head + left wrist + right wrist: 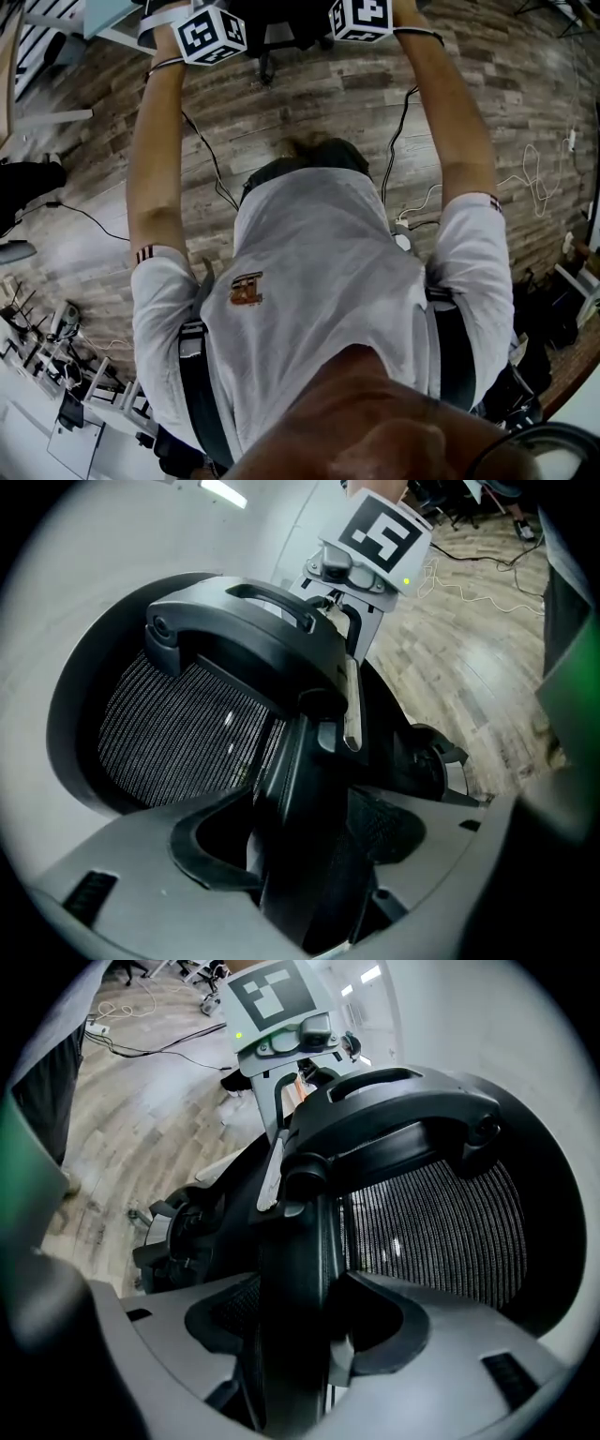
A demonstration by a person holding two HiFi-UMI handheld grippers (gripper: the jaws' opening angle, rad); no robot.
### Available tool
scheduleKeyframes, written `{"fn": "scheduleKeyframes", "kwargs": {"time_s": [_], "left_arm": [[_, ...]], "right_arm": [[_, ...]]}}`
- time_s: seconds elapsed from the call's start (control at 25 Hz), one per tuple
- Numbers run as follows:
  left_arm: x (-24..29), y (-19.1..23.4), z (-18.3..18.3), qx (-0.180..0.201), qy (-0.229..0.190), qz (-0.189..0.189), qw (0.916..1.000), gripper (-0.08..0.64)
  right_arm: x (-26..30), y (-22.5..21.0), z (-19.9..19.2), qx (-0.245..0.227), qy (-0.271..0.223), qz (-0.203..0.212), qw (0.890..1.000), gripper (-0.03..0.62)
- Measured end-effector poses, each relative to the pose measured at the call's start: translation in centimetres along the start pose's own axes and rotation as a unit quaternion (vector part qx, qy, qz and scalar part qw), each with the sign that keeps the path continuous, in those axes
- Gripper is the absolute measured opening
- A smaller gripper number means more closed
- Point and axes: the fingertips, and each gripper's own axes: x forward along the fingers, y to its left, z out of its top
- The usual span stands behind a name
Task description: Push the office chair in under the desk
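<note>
The black office chair (281,28) stands at the top of the head view, just beyond my two outstretched arms. My left gripper (211,30) and right gripper (361,17) sit side by side on its back. In the left gripper view my left gripper (309,874) is shut on the upright edge of the chair's back frame, beside the mesh back (187,733) and headrest bar (234,630). My right gripper (295,1354) is likewise shut on that frame, the mesh (431,1232) to its right. A corner of the pale desk (108,14) shows at top left.
Black and white cables (211,159) trail over the wood-plank floor (525,103), with a power strip (403,234) near my right side. Racks and gear (66,375) crowd the lower left. The chair's base (436,761) shows low on the floor, a white wall (469,1016) beyond.
</note>
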Motion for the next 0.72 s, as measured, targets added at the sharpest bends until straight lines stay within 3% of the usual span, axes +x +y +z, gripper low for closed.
{"fn": "scheduleKeyframes", "kwargs": {"time_s": [0.72], "left_arm": [[8.3,2.6,1.5,-0.015,0.029,-0.01,0.9994,0.325]], "right_arm": [[6.5,-3.1,-5.9,-0.004,-0.022,0.007,1.0,0.256]]}}
